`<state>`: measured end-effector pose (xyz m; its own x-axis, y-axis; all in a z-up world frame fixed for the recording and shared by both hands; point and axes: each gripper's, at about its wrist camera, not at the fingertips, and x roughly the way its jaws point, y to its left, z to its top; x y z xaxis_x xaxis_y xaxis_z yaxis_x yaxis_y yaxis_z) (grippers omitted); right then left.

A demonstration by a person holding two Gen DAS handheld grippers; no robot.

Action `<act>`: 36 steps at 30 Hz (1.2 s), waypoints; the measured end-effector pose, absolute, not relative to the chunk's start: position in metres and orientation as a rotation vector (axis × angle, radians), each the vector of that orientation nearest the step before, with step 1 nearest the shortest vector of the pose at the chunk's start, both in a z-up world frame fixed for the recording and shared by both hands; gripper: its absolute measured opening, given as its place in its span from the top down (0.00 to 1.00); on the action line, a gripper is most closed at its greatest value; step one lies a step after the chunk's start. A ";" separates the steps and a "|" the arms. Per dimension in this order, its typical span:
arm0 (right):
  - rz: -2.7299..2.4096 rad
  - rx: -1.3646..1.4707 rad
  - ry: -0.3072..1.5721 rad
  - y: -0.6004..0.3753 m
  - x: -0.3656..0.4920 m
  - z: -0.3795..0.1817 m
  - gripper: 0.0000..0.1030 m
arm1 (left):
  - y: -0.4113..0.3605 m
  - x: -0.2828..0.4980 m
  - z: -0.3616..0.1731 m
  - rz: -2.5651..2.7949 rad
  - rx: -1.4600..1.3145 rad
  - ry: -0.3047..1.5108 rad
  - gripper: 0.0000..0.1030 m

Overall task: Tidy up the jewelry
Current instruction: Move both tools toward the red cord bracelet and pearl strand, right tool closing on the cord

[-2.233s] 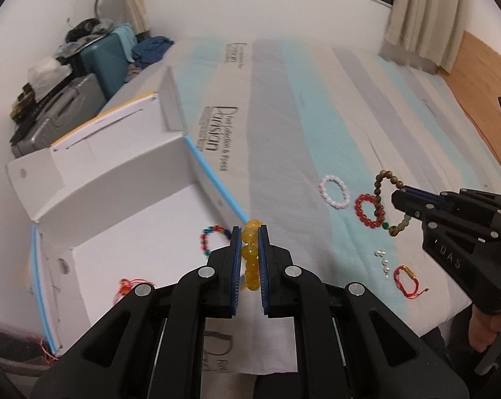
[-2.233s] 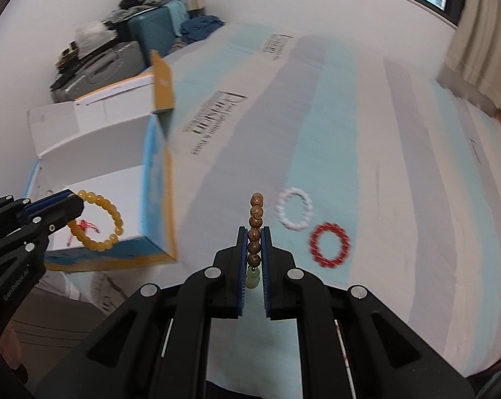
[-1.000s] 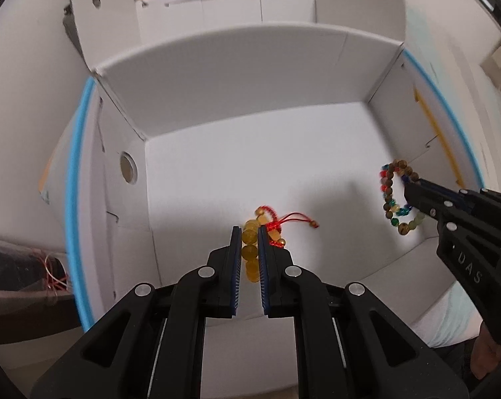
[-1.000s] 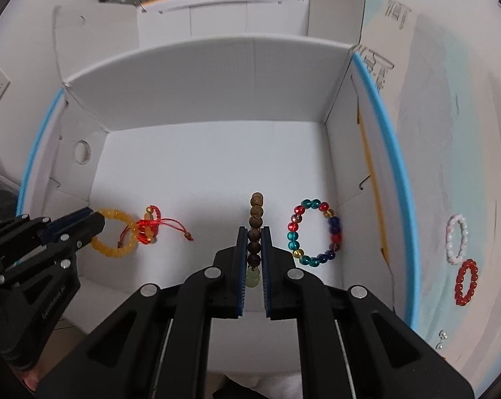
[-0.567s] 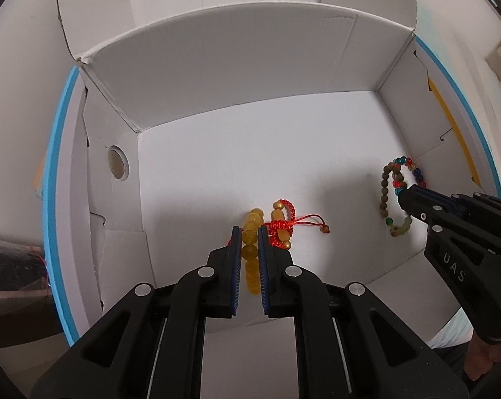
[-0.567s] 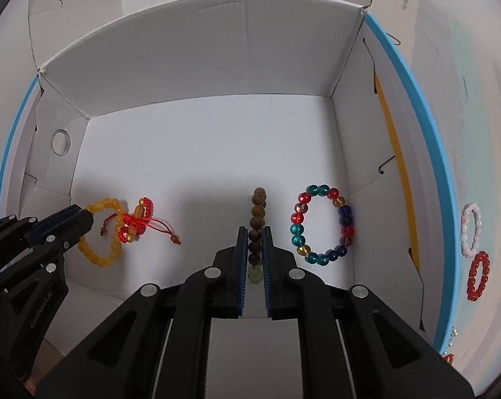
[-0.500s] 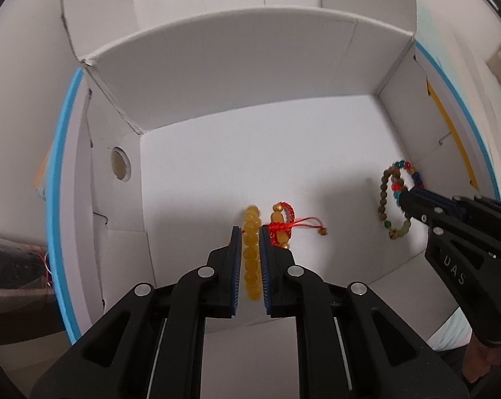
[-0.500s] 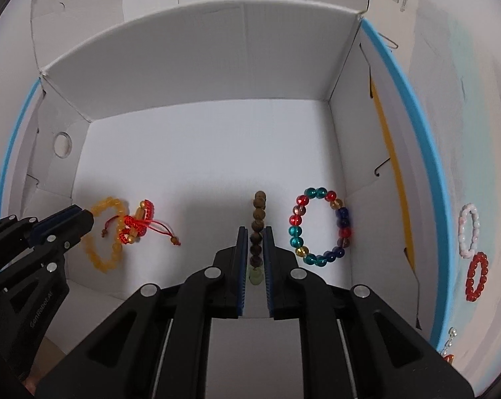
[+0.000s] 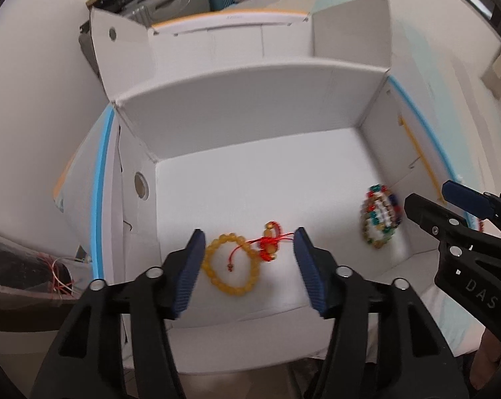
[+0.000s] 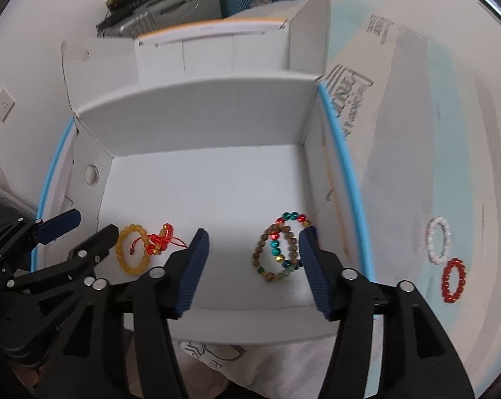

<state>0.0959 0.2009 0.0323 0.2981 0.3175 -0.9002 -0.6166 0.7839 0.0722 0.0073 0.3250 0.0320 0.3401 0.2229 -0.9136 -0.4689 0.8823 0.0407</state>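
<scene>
Left wrist view: my left hand-held gripper has just let go, jaws spread over the white cardboard box. The amber bead bracelet lies flat on the box floor between the pads, touching the red cord bracelet. The right hand-held gripper shows "DAS" on its body.

Right wrist view: the right one's jaws just sprang apart too, nothing pinched. The brown wooden bead bracelet rests overlapping the multicolor glass bead bracelet by the box's right wall. Outside, on the bed, sit a white pearl bracelet and red bead bracelet. The bedding's print is too blurred to read.
</scene>
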 end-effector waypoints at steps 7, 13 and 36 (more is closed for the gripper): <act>0.584 -0.278 1.051 0.160 0.097 0.061 0.32 | 0.291 0.013 0.048 0.419 -0.231 1.099 0.35; 0.532 -0.246 1.028 0.117 0.103 0.074 0.29 | 0.255 0.020 0.059 0.373 -0.213 1.070 0.25; 0.338 -0.111 1.045 -0.071 0.126 0.058 0.12 | 0.104 0.067 0.049 0.164 -0.114 1.082 0.06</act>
<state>0.1255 -0.0705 0.0584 0.4554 0.2207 -0.8625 -0.3259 0.9429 0.0693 0.0668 0.1041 0.0489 0.4596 0.0774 -0.8847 -0.1886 0.9820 -0.0121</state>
